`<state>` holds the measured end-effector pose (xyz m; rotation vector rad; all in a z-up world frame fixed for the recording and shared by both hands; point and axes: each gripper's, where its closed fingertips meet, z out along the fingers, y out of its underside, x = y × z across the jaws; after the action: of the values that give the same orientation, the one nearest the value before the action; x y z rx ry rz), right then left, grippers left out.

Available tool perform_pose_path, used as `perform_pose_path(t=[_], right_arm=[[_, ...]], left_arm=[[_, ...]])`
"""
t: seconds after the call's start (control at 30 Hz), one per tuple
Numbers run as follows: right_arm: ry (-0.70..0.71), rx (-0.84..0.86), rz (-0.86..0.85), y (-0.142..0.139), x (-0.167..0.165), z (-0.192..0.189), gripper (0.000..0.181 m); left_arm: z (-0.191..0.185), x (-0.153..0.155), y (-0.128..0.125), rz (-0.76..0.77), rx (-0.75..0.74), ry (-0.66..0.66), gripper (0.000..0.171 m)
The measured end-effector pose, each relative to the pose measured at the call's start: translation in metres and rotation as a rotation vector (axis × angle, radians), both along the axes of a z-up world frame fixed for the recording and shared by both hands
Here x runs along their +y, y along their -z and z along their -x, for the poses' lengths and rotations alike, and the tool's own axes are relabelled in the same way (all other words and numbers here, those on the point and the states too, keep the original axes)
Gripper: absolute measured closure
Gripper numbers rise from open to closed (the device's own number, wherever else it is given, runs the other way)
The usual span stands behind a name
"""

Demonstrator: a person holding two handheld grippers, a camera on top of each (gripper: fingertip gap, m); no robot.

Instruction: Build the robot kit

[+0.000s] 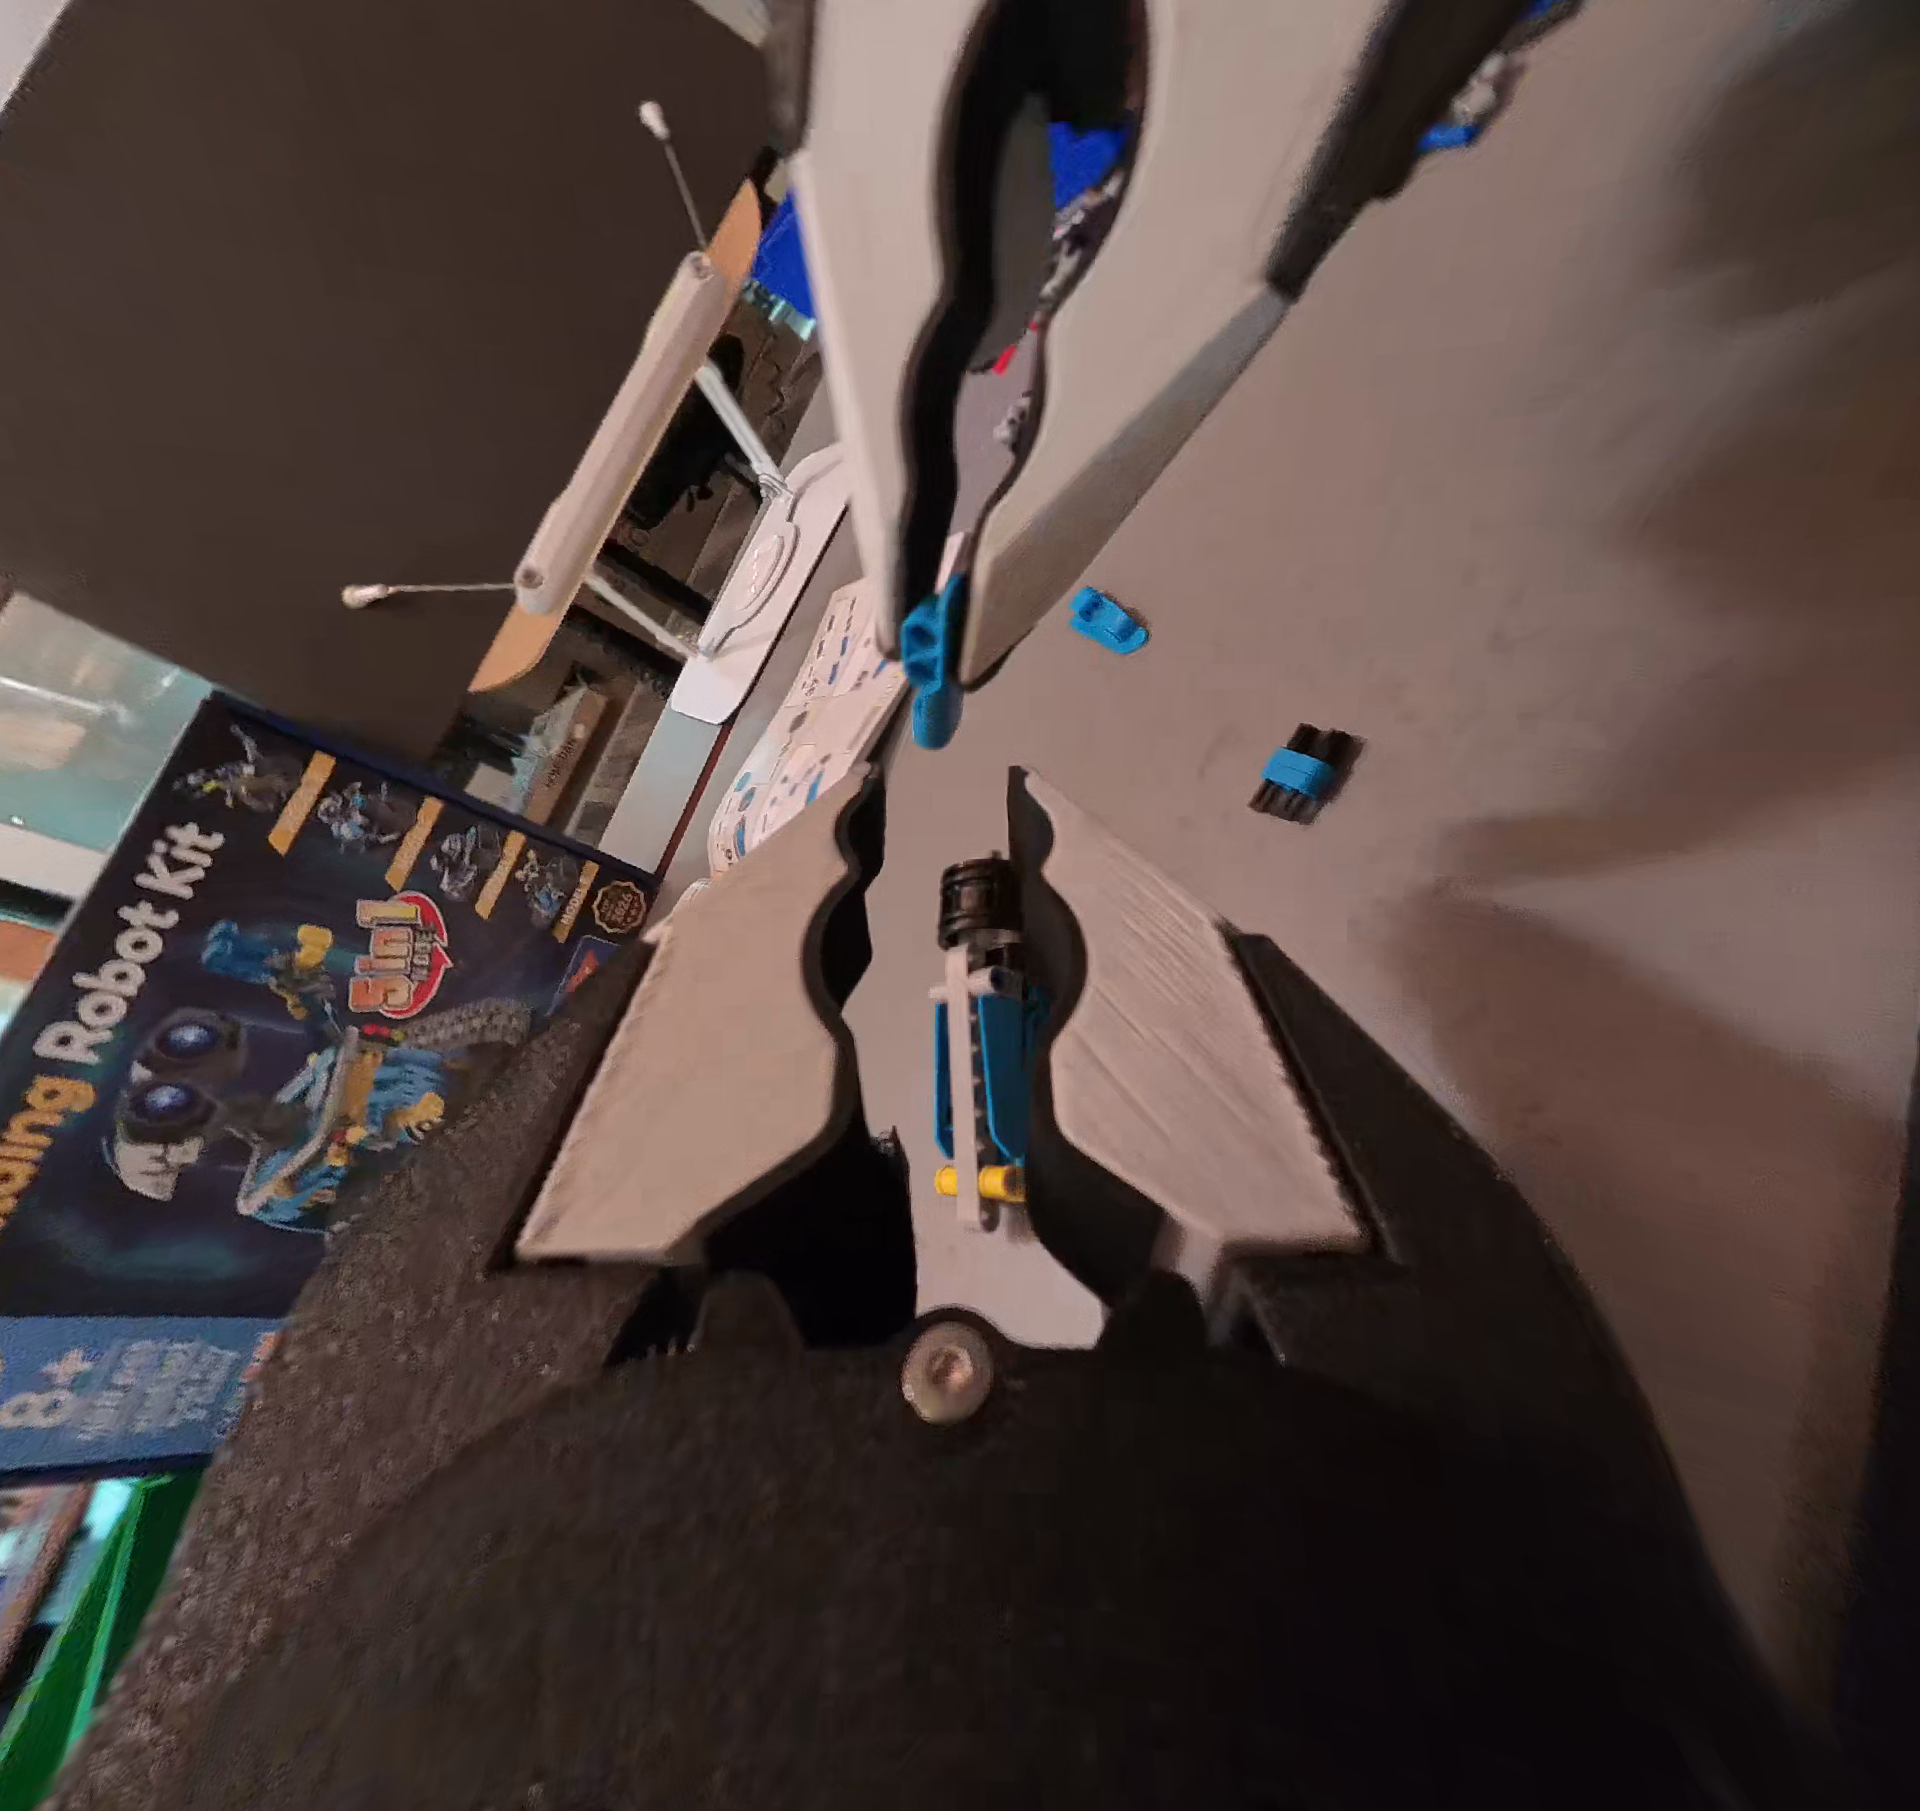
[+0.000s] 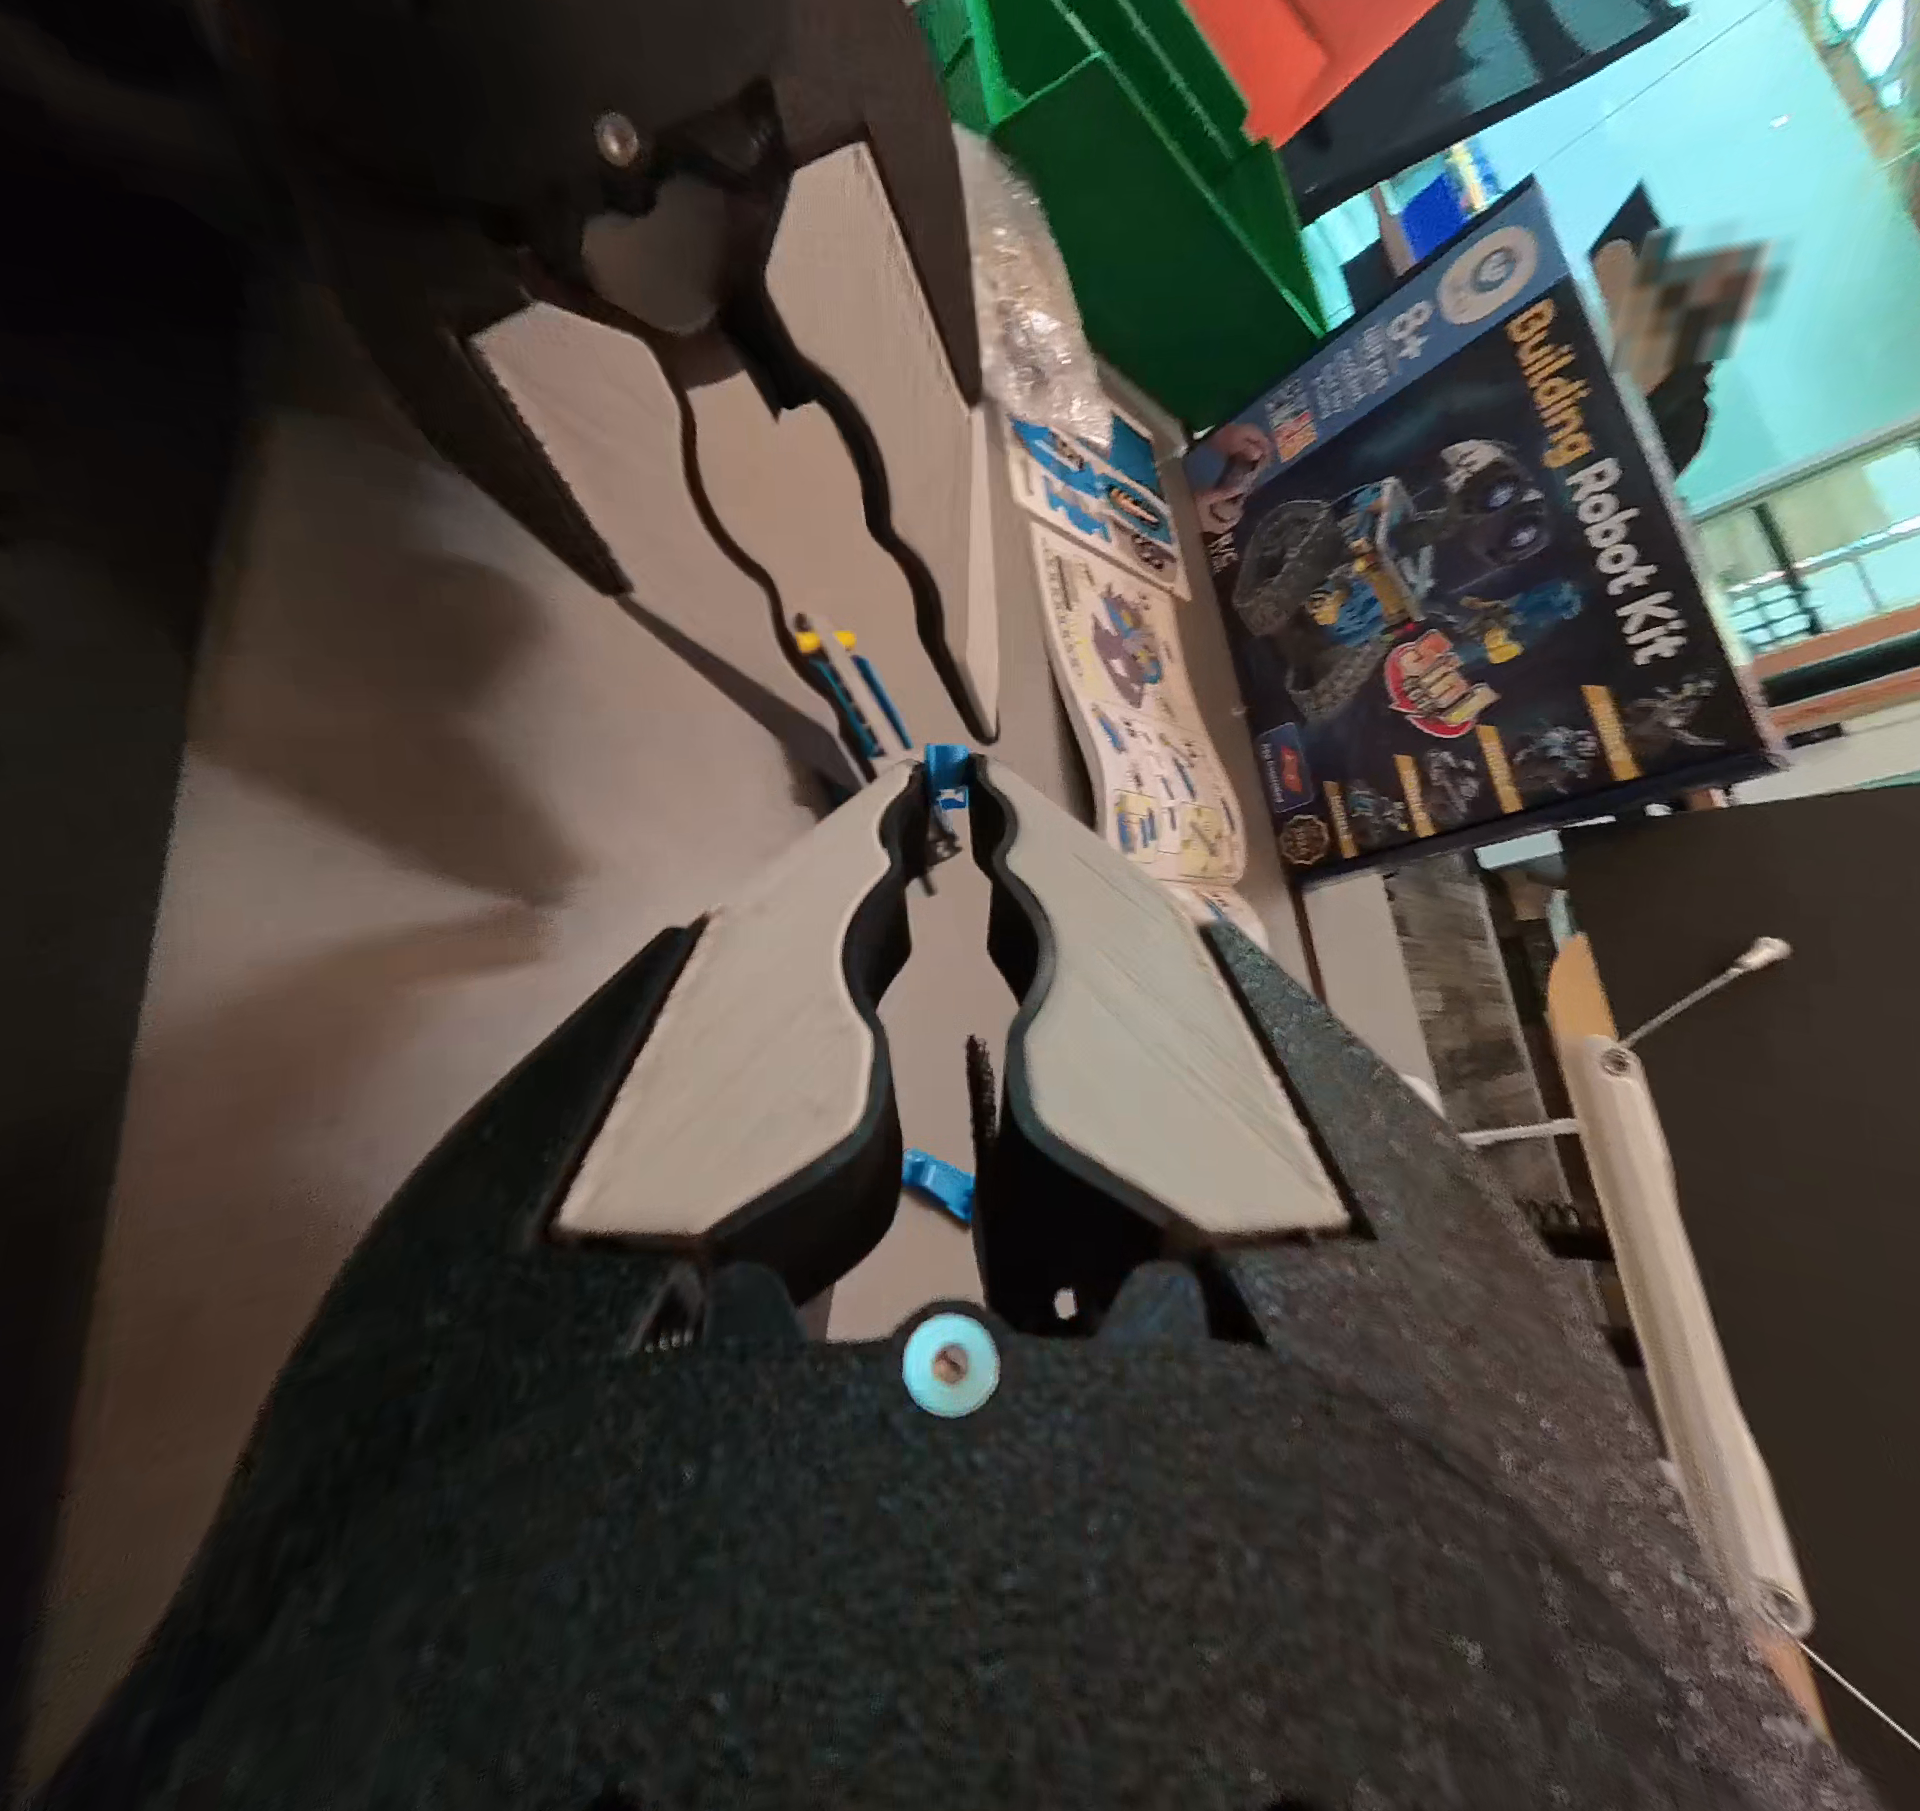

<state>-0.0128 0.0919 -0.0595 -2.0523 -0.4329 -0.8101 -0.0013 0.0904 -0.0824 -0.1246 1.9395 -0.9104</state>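
Observation:
My left gripper (image 1: 948,782) is open low over the grey table (image 1: 1507,566). A small brick assembly (image 1: 987,1044), blue with a black end and yellow pegs, lies between its fingers, close to the right finger. My right gripper (image 2: 948,774) is shut on a small blue connector (image 2: 945,787). In the left wrist view it comes in from above (image 1: 932,655), with the connector (image 1: 933,712) sticking out of its tips just ahead of the left fingertips. The right wrist view shows the left gripper (image 2: 909,722) opposite, tip to tip, and the assembly (image 2: 842,686) under it.
A loose blue piece (image 1: 1107,615) and a blue-and-black piece (image 1: 1304,772) lie on the table to the right. Instruction sheets (image 2: 1132,681) and a robot kit box (image 2: 1486,556) are beside the work spot. Green bins (image 2: 1122,151) stand behind, and a black board with a white rod (image 2: 1662,1346) to the side. Less than 4 cm separates the two grippers' tips.

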Motion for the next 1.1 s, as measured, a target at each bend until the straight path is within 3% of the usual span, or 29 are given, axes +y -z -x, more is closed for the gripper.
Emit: perform_pose_path(t=[0.07, 0.13, 0.3, 0.4, 0.57, 0.67, 0.77, 0.83, 0.93, 1.1], right_arm=[[-0.007, 0.024, 0.028, 0.006, 0.0, 0.002, 0.175], [-0.019, 0.027, 0.048, 0.01, 0.0, 0.004, 0.175], [-0.046, 0.073, 0.0, 0.007, 0.006, 0.01, 0.175], [-0.062, 0.142, -0.004, 0.01, 0.005, 0.01, 0.175], [-0.094, 0.164, -0.038, 0.011, 0.006, 0.011, 0.174], [-0.096, 0.262, -0.132, 0.001, 0.003, 0.011, 0.174], [-0.108, 0.391, -0.14, 0.001, -0.005, 0.009, 0.153], [-0.122, 0.434, -0.148, -0.001, -0.007, 0.009, 0.156], [-0.1, 0.426, -0.095, 0.008, -0.014, 0.004, 0.162], [-0.106, 0.618, 0.096, 0.047, -0.043, 0.014, 0.157]], left_arm=[[0.0, -0.006, 0.005, -0.061, -0.033, -0.011, 0.15], [-0.004, -0.005, 0.008, -0.111, -0.061, -0.039, 0.165], [0.0, -0.007, 0.004, -0.091, -0.076, -0.023, 0.164], [0.002, -0.008, 0.01, -0.073, -0.013, -0.012, 0.165], [0.008, -0.013, 0.01, 0.079, 0.131, 0.049, 0.169], [0.012, -0.013, -0.003, 0.279, 0.277, 0.117, 0.171], [0.011, -0.007, -0.015, 0.378, 0.287, 0.145, 0.171], [0.013, -0.007, -0.016, 0.396, 0.3, 0.159, 0.171], [0.003, 0.004, -0.004, 0.346, 0.305, 0.089, 0.171], [-0.008, 0.02, 0.011, 0.298, 0.318, 0.013, 0.171]])
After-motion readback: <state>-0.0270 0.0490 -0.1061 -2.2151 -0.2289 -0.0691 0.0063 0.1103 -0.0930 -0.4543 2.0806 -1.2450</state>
